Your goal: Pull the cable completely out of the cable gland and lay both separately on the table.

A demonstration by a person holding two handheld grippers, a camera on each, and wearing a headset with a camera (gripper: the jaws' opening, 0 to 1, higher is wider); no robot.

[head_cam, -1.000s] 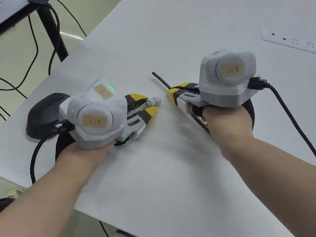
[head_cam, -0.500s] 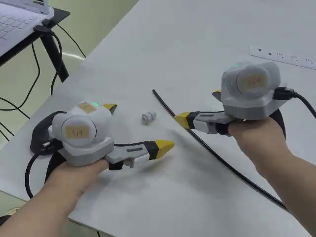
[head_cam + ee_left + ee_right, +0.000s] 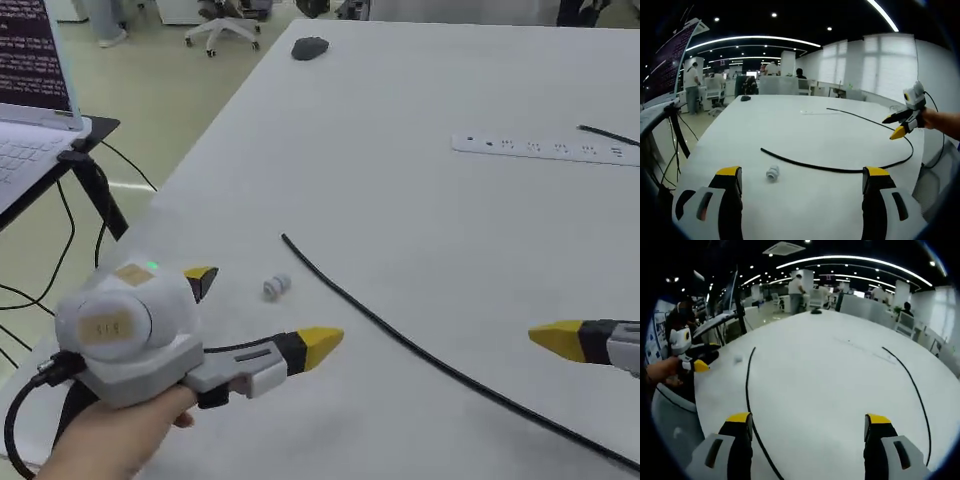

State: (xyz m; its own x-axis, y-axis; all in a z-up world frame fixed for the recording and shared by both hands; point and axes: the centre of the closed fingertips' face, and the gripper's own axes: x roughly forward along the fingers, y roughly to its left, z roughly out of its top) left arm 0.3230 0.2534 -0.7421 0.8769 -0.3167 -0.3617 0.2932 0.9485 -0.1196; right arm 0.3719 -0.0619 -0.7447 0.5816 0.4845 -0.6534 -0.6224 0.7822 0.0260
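The small grey cable gland (image 3: 276, 287) lies on the white table (image 3: 400, 110), apart from the black cable (image 3: 400, 340), which runs diagonally from near the gland toward the lower right. My left gripper (image 3: 260, 310) is open at the lower left, its yellow-tipped jaws on either side of the gland without touching it. Its own view has the gland (image 3: 772, 173) just ahead between the jaws and the cable (image 3: 815, 167) beyond. My right gripper (image 3: 808, 420) is open and holds nothing, with the cable (image 3: 747, 390) to its left. One of its yellow fingertips (image 3: 560, 340) enters at the right edge.
A white power strip (image 3: 545, 150) lies at the far right with another black cable stretch (image 3: 605, 133) beside it. A dark mouse (image 3: 310, 47) sits at the far end. A laptop (image 3: 30, 100) stands on a stand left of the table edge.
The grippers, close together on the gland and cable one second ago, have let go and drawn apart. Gland and cable now lie separately on the table. The head camera has tilted up.
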